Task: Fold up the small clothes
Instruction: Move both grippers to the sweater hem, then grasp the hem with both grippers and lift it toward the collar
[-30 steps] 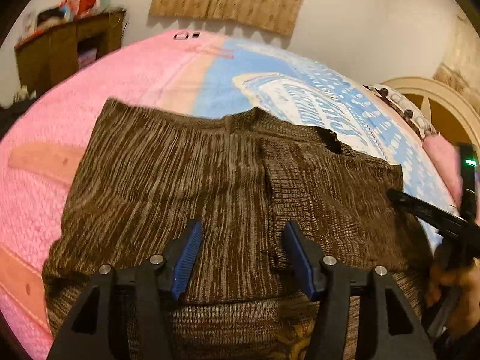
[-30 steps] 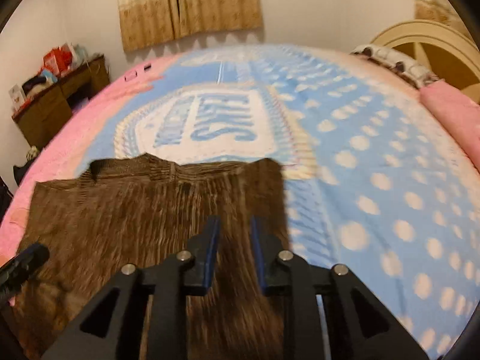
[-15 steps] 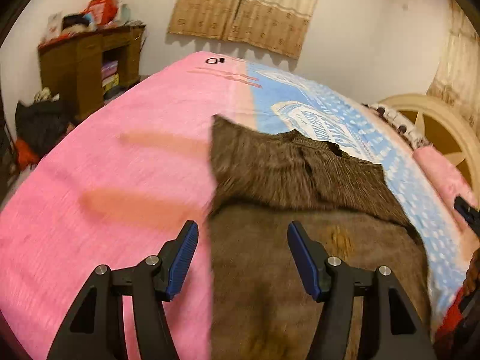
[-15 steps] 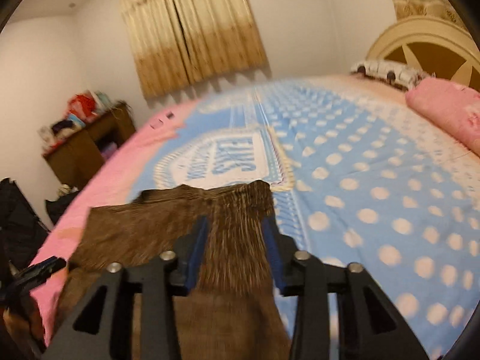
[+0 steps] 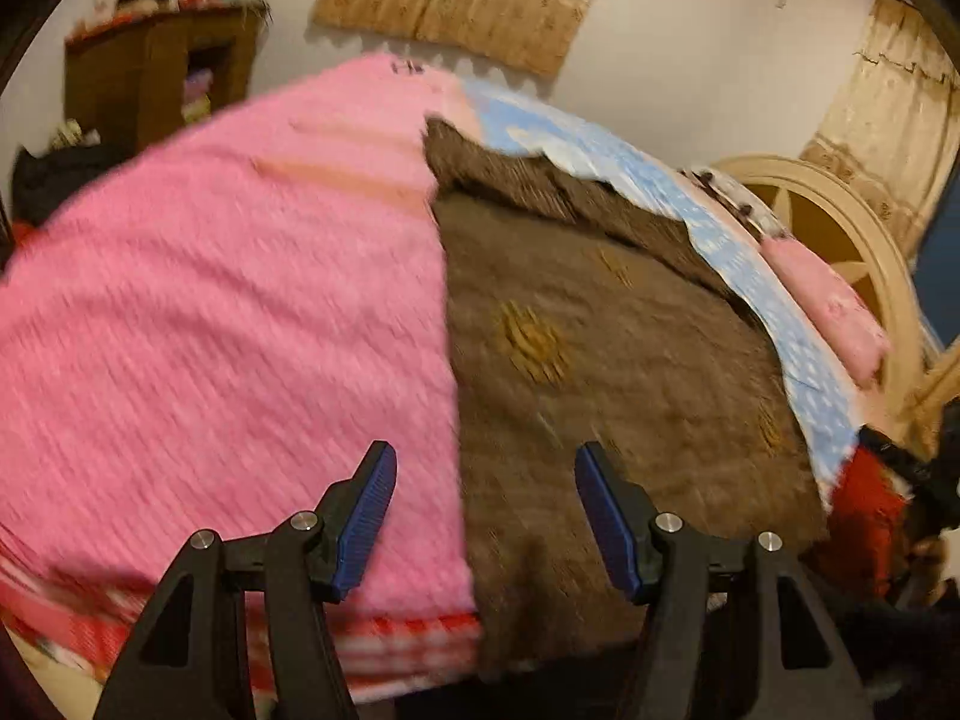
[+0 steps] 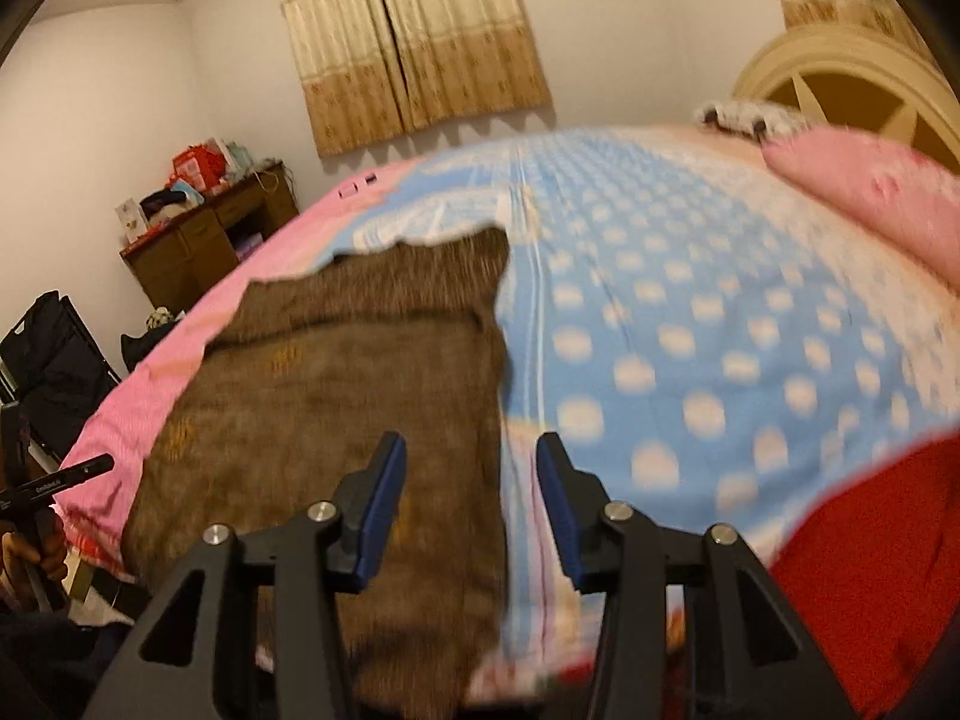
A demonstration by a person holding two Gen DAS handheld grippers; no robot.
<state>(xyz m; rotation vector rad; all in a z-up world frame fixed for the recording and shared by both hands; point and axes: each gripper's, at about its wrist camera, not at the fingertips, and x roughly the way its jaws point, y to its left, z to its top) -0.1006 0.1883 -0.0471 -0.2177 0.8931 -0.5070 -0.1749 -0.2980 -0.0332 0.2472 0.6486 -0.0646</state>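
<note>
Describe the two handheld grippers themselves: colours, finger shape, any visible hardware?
Both match: the left gripper and right gripper have black angular plastic frames with triangular cut-outs, silver round bolt heads at the joints, and blue ribbed pads on tapered fingers. No cables or sleeves visible.

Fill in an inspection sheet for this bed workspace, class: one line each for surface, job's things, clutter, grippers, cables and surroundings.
Surface: bed blanket, pink on one side, blue with pale dots on the other.
Job's things: brown knitted garment lying flat across the pink-blue boundary, its far part folded over.
Clutter: pink pillow near the headboard; something red at the bed's near edge, unidentifiable.
Grippers: left hand-held gripper open, straddling the garment's left edge, holding nothing; right hand-held gripper open at its right edge, holding nothing.
Cables: nothing seen.
Surroundings: wooden desk piled with items, curtains, cream headboard, dark bag on the floor.
</note>
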